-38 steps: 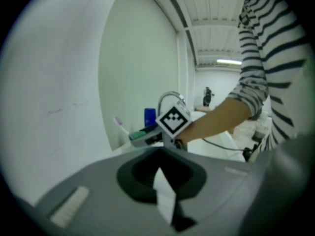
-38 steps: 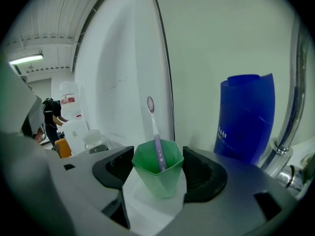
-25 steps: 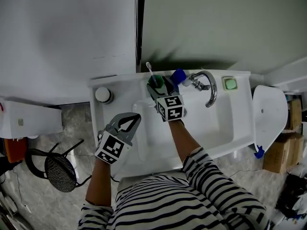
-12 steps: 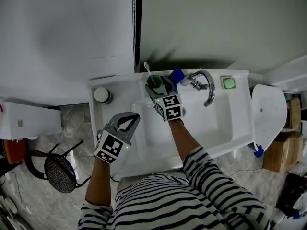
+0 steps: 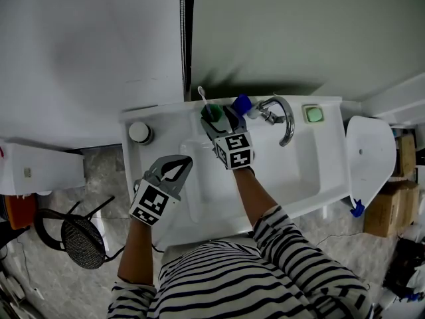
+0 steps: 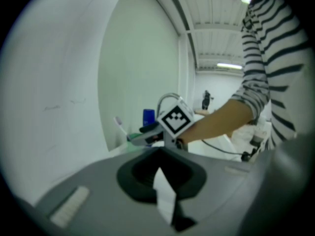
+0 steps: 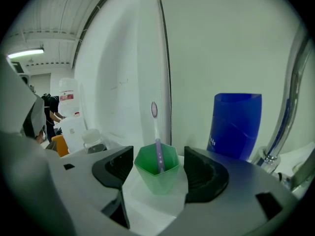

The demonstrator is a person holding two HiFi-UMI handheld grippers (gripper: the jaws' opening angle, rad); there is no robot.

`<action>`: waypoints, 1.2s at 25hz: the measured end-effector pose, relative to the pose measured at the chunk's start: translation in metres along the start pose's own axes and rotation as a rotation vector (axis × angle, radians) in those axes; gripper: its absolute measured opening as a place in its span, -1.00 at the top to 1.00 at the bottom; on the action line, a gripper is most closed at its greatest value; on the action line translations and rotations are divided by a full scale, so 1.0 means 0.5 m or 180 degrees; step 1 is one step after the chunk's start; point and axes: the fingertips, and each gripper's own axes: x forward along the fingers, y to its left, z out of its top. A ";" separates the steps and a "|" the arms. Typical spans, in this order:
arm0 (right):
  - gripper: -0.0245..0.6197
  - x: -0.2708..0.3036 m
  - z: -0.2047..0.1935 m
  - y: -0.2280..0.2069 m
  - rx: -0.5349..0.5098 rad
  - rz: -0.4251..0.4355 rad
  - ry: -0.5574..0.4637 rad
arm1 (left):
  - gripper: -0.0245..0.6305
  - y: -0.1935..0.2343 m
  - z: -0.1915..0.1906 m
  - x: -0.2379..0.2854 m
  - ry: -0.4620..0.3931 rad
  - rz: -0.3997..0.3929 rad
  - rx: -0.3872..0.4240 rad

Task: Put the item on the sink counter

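A green cup (image 7: 157, 173) with a toothbrush (image 7: 156, 132) upright in it stands between the fingers of my right gripper (image 7: 156, 181), which is shut on its sides. In the head view the green cup (image 5: 212, 113) is over the back ledge of the white sink counter (image 5: 166, 121), left of the tap, with my right gripper (image 5: 216, 120) reaching to it across the basin. Whether the cup's base rests on the ledge I cannot tell. My left gripper (image 5: 178, 168) hangs shut and empty over the basin's front left; in its own view my left gripper (image 6: 165, 191) shows its jaws pressed together.
A blue bottle (image 5: 242, 103) stands just right of the cup, then the chrome tap (image 5: 284, 119) and a green soap bar (image 5: 314, 114). A round white lid (image 5: 140, 132) sits at the counter's left end. A wall rises right behind the ledge. A black stool (image 5: 81, 240) stands at the lower left.
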 end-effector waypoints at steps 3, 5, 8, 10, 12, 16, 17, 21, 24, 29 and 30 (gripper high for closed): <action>-0.02 -0.015 0.008 0.002 0.0021 -0.0021 -0.0045 | 0.91 0.005 0.006 0.001 -0.0050 -0.0004 -0.0060; -0.02 -0.027 0.012 0.011 0.0007 -0.0002 -0.0070 | 0.91 0.007 0.010 0.001 -0.0075 0.0007 -0.0070; -0.02 -0.045 0.016 0.027 -0.0022 0.0027 -0.0097 | 0.91 0.008 0.017 0.004 -0.0098 0.0026 -0.0063; -0.02 -0.055 0.020 0.039 -0.0028 0.0060 -0.0119 | 0.91 0.009 0.022 0.005 -0.0119 0.0033 -0.0062; -0.02 -0.071 0.031 0.048 -0.0028 0.0088 -0.0169 | 0.91 0.006 0.027 0.005 -0.0133 0.0030 -0.0039; -0.02 -0.117 0.064 0.066 -0.0093 0.0134 -0.0298 | 0.91 -0.009 0.038 -0.001 -0.0190 0.0015 -0.0037; -0.02 -0.131 0.072 0.071 -0.0115 0.0149 -0.0331 | 0.91 -0.013 0.040 -0.003 -0.0208 0.0014 -0.0051; 0.32 -0.197 0.094 0.075 -0.0174 0.0148 -0.0444 | 0.91 -0.032 0.051 -0.005 -0.0282 -0.0004 -0.0090; 0.48 -0.248 0.102 0.076 -0.0269 0.0155 -0.0479 | 0.91 -0.051 0.069 -0.005 -0.0342 -0.0013 -0.0066; 0.69 -0.328 0.116 0.066 -0.0374 0.0186 -0.0530 | 0.91 -0.088 0.118 -0.004 -0.0500 -0.0007 -0.0059; 0.71 -0.344 0.120 0.062 -0.0379 0.0190 -0.0550 | 0.91 -0.095 0.128 -0.003 -0.0531 0.0003 -0.0072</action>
